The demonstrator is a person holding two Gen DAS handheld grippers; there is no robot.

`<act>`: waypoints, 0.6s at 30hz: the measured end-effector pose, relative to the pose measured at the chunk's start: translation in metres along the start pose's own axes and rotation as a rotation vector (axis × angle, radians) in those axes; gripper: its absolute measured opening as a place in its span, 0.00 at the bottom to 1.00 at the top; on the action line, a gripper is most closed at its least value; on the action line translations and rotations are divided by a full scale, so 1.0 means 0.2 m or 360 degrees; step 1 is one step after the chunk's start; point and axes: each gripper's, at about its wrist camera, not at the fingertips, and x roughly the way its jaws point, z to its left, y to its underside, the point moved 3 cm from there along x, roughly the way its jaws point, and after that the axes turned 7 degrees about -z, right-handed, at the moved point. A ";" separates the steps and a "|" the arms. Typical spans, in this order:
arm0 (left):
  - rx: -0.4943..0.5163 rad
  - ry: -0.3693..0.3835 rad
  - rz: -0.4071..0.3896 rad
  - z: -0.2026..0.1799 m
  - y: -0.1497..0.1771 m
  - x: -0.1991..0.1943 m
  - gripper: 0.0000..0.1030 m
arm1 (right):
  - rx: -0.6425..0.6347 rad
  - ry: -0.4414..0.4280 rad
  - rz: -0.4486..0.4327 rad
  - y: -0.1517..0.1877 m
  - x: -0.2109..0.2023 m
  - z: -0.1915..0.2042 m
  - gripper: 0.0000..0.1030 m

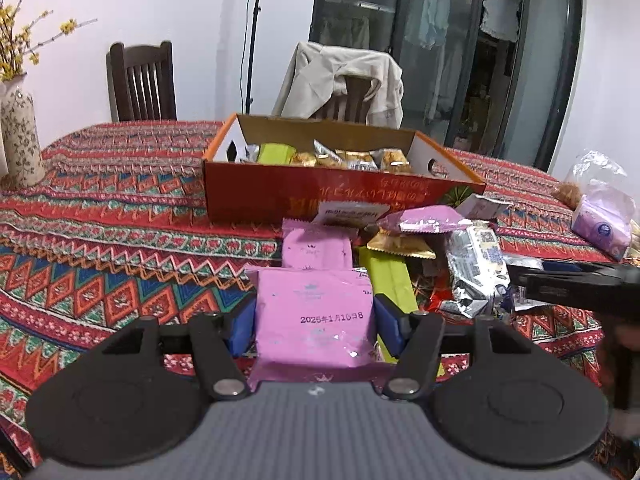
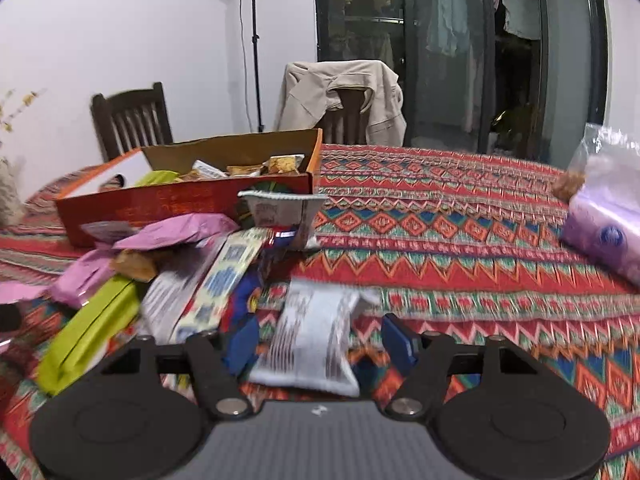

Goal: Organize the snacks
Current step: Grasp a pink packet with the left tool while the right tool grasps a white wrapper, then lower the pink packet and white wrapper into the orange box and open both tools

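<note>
My left gripper [image 1: 314, 312] is shut on a pink snack packet [image 1: 316, 336] with a printed date, held above the patterned tablecloth. Behind it lies a loose pile of snacks [image 1: 404, 240]: more pink packets, a green bar [image 1: 390, 280] and a silver packet [image 1: 476, 268]. An orange cardboard box [image 1: 320, 196] with several snacks inside stands beyond the pile. My right gripper [image 2: 318, 332] is open around a blurred silver-white packet [image 2: 312, 344]. The left pad sits against that packet and a gap shows at the right pad. The pile [image 2: 180, 272] and box [image 2: 160, 204] are to its left.
A floral vase [image 1: 20, 132] stands at the table's left edge. A purple tissue pack in a plastic bag [image 2: 600, 232] lies at the right. Two chairs are behind the table, one draped with a beige jacket [image 1: 344, 76]. The right tool's black arm [image 1: 576, 284] reaches in from the right.
</note>
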 end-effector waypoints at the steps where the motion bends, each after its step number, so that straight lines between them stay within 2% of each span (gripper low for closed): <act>1: 0.0003 -0.0005 -0.0006 0.00 0.00 -0.01 0.61 | -0.0047 0.0028 0.0006 0.00 0.03 0.02 0.57; 2: 0.0003 -0.0010 -0.0009 0.01 0.01 -0.03 0.61 | -0.0078 0.0052 0.0027 0.00 0.06 0.04 0.54; 3: 0.0001 -0.0009 -0.0009 0.02 0.01 -0.04 0.61 | -0.0096 0.0063 0.0045 0.01 0.08 0.05 0.43; 4: -0.0002 -0.0007 -0.0009 0.03 0.02 -0.05 0.61 | -0.0112 0.0070 0.0054 0.02 0.08 0.06 0.40; 7: -0.0014 -0.0003 -0.0002 0.06 0.04 -0.08 0.61 | -0.0113 0.0069 0.0044 0.05 0.02 0.06 0.39; 14: -0.0095 0.0080 0.0035 0.12 0.09 -0.13 0.61 | -0.0089 0.0003 0.0029 0.15 -0.32 0.02 0.39; 18: -0.0091 0.0087 0.0021 0.13 0.08 -0.14 0.61 | -0.0086 0.0011 0.0032 0.18 -0.40 0.04 0.39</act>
